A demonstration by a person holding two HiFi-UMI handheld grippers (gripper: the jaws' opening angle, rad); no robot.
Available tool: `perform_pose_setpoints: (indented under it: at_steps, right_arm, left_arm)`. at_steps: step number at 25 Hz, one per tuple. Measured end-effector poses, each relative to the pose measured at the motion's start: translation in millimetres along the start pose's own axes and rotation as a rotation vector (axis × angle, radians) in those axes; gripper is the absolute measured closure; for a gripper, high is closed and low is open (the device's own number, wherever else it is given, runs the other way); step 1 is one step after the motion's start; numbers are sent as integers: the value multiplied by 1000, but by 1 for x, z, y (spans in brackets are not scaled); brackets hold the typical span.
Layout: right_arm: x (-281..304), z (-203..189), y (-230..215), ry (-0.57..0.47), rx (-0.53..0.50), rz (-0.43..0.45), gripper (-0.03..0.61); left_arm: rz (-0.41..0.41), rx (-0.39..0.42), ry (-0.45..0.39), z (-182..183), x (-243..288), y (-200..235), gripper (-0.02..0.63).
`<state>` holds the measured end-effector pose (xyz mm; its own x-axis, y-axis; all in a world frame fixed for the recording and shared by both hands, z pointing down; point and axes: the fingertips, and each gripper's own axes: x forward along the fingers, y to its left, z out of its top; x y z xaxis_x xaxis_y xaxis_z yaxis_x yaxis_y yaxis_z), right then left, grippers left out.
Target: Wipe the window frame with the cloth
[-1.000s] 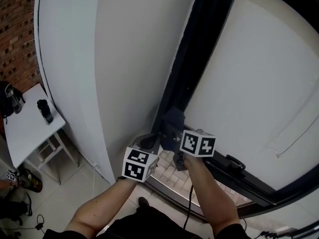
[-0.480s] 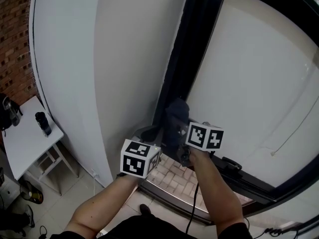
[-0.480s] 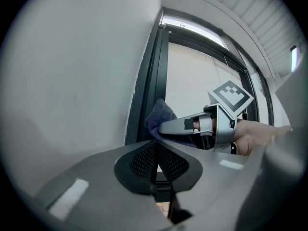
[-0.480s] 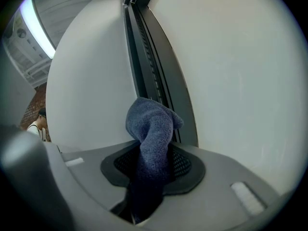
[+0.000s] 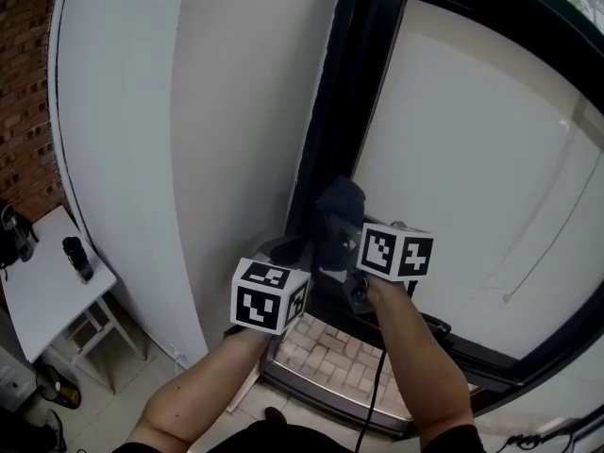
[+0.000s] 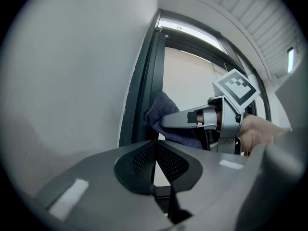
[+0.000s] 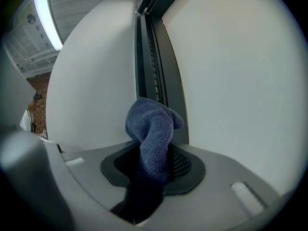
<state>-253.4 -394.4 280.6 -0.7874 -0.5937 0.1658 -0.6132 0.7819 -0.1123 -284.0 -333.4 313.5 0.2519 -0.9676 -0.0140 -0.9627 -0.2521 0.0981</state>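
The right tool (image 7: pixel 152 166) is clamped on a blue cloth (image 7: pixel 152 129). The cloth stands bunched up out of the jaws, and its free end lies against the dark upright of the window frame (image 7: pixel 146 66). From the head view, this tool is raised in front of the person, with the cloth at the lower part of the upright. That spot is just above the corner where the upright meets the bottom rail.

The left tool (image 6: pixel 154 161) has its jaws closed together with nothing between them. It hangs just beside the right one, a little lower and to its left, and points toward the same upright.

A plain white wall (image 5: pixel 236 111) runs to the left of the frame, and a pale pane (image 5: pixel 472 159) fills the frame to its right. Far down at the left stands a small white worktop (image 5: pixel 42 300) with a dark bottle (image 5: pixel 75 258) on it.
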Motion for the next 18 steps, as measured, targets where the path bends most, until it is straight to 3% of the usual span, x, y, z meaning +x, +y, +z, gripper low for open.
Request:
perform_pose_setpoints:
  at_steps: [7, 18]
  right_arm:
    - [-9, 43, 8, -31, -95, -18, 449]
    - [-17, 105, 19, -93, -216, -40, 449]
  left_arm:
    - [11, -12, -66, 37, 3, 2, 620]
    - [27, 39, -138, 90, 3, -5, 620]
